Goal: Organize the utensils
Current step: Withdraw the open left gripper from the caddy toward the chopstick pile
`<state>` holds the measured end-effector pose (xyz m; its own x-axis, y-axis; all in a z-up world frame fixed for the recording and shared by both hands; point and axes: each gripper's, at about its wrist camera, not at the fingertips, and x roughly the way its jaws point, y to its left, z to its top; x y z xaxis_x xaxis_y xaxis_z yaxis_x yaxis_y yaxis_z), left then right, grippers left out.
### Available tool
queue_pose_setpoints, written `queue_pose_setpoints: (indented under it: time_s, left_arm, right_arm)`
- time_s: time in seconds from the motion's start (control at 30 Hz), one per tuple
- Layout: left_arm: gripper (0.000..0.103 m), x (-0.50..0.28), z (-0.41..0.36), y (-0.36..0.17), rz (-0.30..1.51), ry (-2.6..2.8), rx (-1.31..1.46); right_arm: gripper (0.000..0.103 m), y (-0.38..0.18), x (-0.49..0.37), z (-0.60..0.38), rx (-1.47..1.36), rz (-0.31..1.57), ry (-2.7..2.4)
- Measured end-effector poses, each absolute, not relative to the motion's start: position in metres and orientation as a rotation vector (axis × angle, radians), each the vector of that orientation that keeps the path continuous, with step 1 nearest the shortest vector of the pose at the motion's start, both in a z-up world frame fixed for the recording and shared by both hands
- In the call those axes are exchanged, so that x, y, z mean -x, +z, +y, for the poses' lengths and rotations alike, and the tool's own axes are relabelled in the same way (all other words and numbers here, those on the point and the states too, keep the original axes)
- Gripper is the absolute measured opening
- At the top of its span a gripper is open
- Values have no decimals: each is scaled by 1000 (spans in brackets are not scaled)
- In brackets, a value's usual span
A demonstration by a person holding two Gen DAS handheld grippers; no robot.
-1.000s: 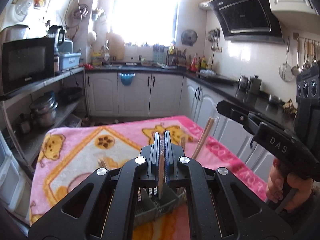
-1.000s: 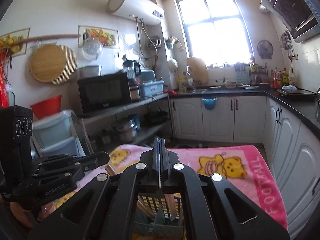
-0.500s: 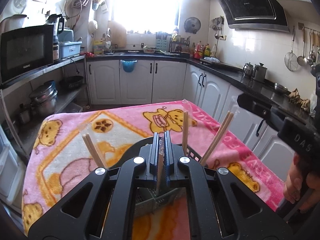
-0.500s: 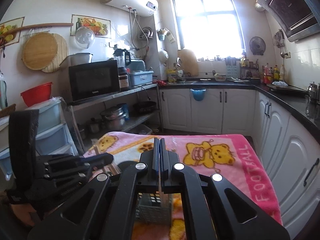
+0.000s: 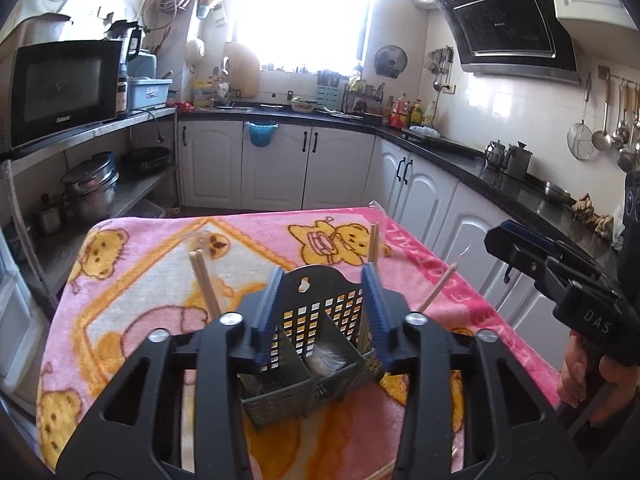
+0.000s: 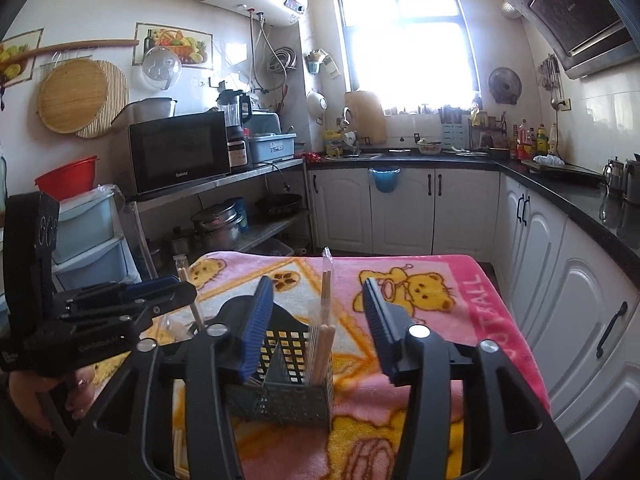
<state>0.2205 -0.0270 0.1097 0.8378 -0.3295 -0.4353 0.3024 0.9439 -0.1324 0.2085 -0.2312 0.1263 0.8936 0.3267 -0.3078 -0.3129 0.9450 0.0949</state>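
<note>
A dark grey plastic utensil caddy (image 5: 304, 344), its back wall a lattice of square holes under an arched hanging tab, stands on a counter draped in a fleecy pink blanket (image 5: 160, 280) printed with yellow bears. Slim wooden chopsticks (image 6: 323, 344) stand upright in its right-hand compartment; more chopsticks (image 5: 204, 284) lean out at the left.

The left wrist view shows something pale and fuzzy in the middle compartment, and a single stick (image 5: 436, 290) slanting off to the right; the right wrist view shows instead a clear wrapper around the standing sticks.

The left hand-held gripper (image 5: 324, 312) has just been opening, its blue ribbed pads apart on either side of the caddy, gripping nothing. The right hand-held gripper (image 6: 318, 324) has likewise just been opening, its pads spread beside the sticks without pressing them.
</note>
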Motion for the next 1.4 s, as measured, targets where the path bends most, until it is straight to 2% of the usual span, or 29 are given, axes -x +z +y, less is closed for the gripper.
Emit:
queue_pose_setpoints:
  time_s: [0.1, 0.27, 0.4, 0.47, 0.63, 1.4]
  left_arm:
    - [45, -215, -24, 112, 459, -333, 67]
    - [65, -207, -18, 116, 436, -334, 89]
    - [87, -197, -15, 120, 412, -334, 100]
    - [91, -193, -13, 122, 401, -327, 105]
    - [93, -183, -6, 123, 375, -316, 122]
    - [93, -151, 4, 112, 365, -291, 118]
  right_arm:
    - [51, 124, -206, -231, -28, 331, 329]
    - [59, 124, -198, -232, -34, 323, 324]
    - [69, 126, -186, -233, -26, 301, 317]
    - [71, 126, -181, -232, -12, 292, 312]
    - [78, 127, -168, -230, 8, 275, 310]
    - [84, 121, -124, -227, 35, 269, 308]
